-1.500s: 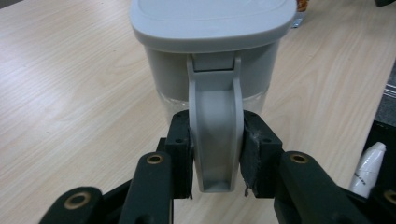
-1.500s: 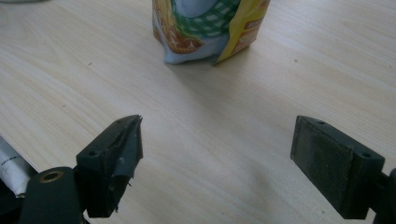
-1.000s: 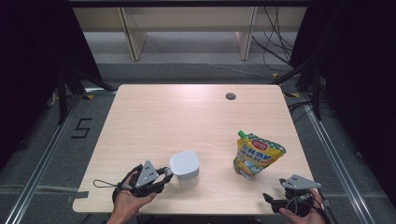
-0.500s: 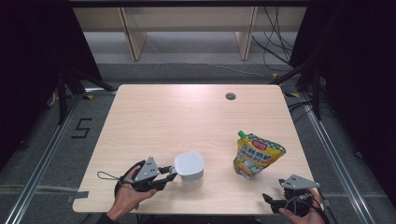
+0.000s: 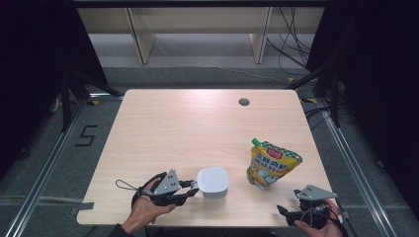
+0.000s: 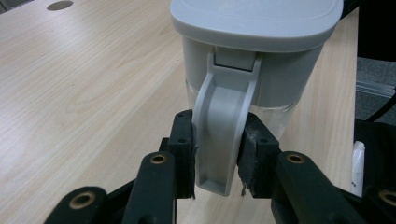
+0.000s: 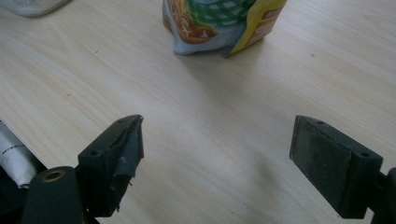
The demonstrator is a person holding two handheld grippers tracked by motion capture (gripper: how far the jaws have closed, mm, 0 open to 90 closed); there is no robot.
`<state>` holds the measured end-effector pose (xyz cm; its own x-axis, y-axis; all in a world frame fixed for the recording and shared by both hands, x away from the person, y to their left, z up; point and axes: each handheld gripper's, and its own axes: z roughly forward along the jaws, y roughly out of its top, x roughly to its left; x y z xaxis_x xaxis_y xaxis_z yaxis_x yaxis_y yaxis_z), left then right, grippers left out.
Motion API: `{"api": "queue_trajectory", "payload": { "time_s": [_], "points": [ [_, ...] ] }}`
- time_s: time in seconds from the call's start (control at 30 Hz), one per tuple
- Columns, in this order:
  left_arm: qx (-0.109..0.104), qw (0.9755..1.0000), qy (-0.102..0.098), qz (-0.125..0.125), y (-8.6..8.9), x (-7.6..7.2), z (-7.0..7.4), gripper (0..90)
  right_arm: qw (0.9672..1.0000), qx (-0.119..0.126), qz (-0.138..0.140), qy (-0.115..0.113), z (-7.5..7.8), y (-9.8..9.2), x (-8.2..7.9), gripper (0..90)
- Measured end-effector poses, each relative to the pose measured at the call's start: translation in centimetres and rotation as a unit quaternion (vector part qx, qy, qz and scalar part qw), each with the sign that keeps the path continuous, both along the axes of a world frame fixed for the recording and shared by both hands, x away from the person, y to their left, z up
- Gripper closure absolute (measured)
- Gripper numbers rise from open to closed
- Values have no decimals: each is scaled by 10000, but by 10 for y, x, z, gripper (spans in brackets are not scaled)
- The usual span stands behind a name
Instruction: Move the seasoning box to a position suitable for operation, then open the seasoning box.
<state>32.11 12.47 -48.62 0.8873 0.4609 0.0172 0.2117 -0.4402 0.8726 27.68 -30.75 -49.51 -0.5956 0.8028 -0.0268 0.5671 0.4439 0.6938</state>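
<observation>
Grey lidded plastic jug [image 5: 213,182] with a clear lower body stands upright on the pale wooden worktop [image 5: 197,128], close to its near edge and a little left of the middle. On its left side, the left gripper [image 5: 190,188] lies low over the worktop, held by the person's left hand [image 5: 146,210]. In the left gripper view, its two black jaws are clamped on the curved grey handle [image 6: 223,135] of the jug, one pad on each side. To the right of the jug, apart from it, a yellow and green spouted pouch [image 5: 271,163] stands upright. Near the worktop's near right corner, the right gripper [image 5: 282,211] rests in the right hand [image 5: 321,224]. Its jaws stand wide apart with bare wood between them, pointing toward the pouch base [image 7: 219,28], not touching it.
</observation>
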Motion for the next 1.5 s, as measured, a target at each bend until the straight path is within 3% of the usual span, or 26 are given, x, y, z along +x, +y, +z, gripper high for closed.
{"api": "queue_trajectory", "payload": {
  "time_s": [0.47, 0.57, 0.63, 0.67, 0.73, 0.77, 0.8, 0.9, 1.07, 1.17, 1.37, 1.4, 1.47, 1.5],
  "points": [
    [55, 9998, -69, -161, -5, 7, 0, 684, 9999, -17, 98, 37, -2, -2, 2, 185],
    [-17, 10000, 4, -72, -5, 5, -1, 674, 10000, -13, 63, 30, -2, -1, 2, 185],
    [-29, 10000, 65, -61, -5, 4, -2, 627, 10000, -14, 68, 45, -2, -1, 3, 185],
    [74, 10000, 17, 11, -4, 2, -2, 522, 9999, 21, 57, 83, -3, 0, 3, 185],
    [85, 10000, 33, -11, -4, 2, -2, 433, 9999, 14, 69, 85, -3, 0, 3, 185],
    [124, 9999, 96, 1, -3, 1, -2, 433, 10000, -40, 85, 33, -2, -1, 3, 185],
    [53, 9998, 205, 71, -3, -1, -1, 348, 9999, 33, 5, 95, -3, 0, 2, 185],
    [-57, 9995, 304, 117, 3, -4, 6, 292, 9999, 1, 155, 14, -3, -2, 4, 185],
    [-296, 9980, 495, 269, 7, -5, 16, 237, 9999, -71, 102, 47, -2, -1, 3, 185],
    [-428, 9970, 568, 299, 3, -10, 25, 236, 9999, -51, 112, 73, -2, 0, 3, 185],
    [-438, 9967, 593, 349, -2, -14, 33, 261, 9998, -74, 147, 60, -2, 0, 3, 185],
    [-364, 9972, 565, 328, 0, -13, 34, 261, 9999, -51, 143, 64, -2, 1, 3, 185],
    [-484, 9963, 628, 330, -1, -14, 35, 291, 9998, -78, 200, -2, -2, 0, 4, 185],
    [-524, 9969, 530, 249, 1, -13, 38, 346, 9997, -86, 223, -17, -3, 0, 4, 185]
  ]
}}
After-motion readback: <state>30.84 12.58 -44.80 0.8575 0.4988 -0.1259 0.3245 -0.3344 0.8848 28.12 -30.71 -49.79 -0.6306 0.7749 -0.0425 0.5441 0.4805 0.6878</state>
